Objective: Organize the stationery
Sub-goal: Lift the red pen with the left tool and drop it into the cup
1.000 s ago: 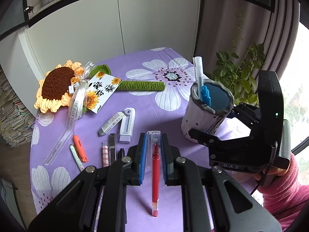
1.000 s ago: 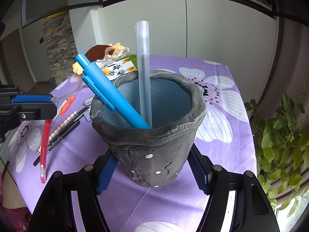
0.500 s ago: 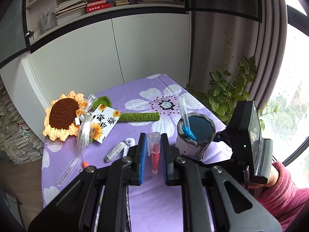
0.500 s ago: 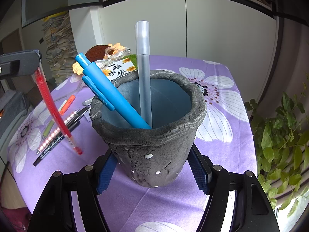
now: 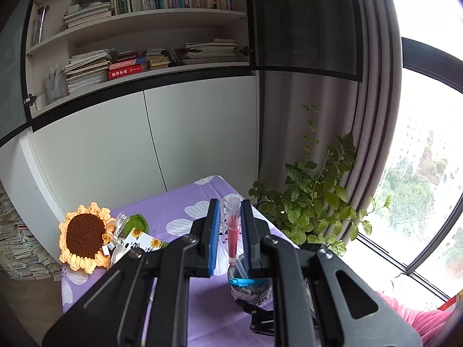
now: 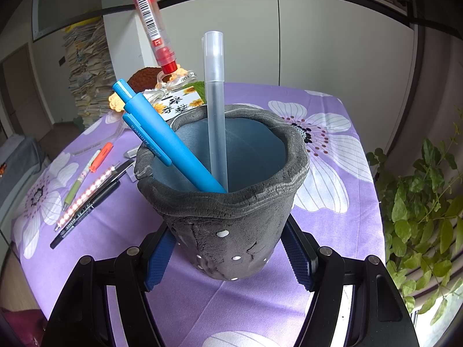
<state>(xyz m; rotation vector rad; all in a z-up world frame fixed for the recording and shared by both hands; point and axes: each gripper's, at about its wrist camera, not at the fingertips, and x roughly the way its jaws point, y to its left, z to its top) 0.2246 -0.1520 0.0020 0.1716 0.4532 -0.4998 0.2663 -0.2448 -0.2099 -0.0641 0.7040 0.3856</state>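
Red pen [image 6: 150, 20], barcode label; ribbon [image 6: 185, 78] "FOR YOU"

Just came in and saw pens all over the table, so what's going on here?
A person is tidying stationery with two handheld grippers. The right gripper clamps a grey pen holder that already holds a blue pen and a frosted pen. The left gripper holds a red pen in the air above the holder. Several pens lie on the purple tablecloth.

Bright daylight, window [image 5: 428, 173] glare, fisheye-bent dark edges
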